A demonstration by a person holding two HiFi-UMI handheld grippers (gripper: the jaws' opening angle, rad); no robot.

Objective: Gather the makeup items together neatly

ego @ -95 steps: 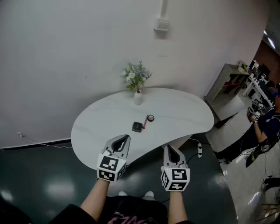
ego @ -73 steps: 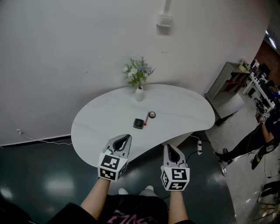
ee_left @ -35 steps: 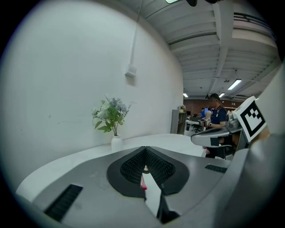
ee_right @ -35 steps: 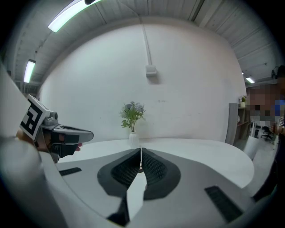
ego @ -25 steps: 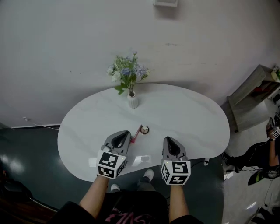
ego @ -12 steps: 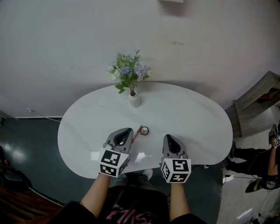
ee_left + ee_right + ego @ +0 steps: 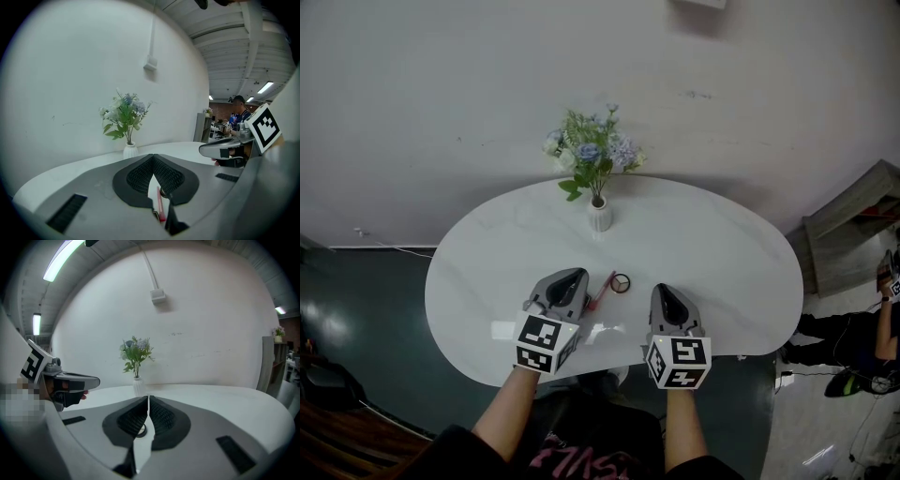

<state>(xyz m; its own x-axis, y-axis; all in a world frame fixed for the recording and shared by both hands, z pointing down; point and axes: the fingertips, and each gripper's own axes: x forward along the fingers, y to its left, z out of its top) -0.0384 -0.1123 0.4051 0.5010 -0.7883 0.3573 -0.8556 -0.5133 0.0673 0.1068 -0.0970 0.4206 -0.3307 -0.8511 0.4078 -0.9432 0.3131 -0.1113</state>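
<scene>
On table (image 7: 722, 253) centre, pink stick (image 7: 602, 292) just beside round compact (image 7: 621, 283): 1 o'clock of left gripper (image 7: 567, 278), 11 o'clock of right gripper (image 7: 664, 292). Both jaws closed, empty. Risk: closed tips bump stick, probably round; it rolls away.

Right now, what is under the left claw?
A red stick pokes out from under the left claw, a round item just past it. The stick's near end and anything else beneath are covered.
</scene>
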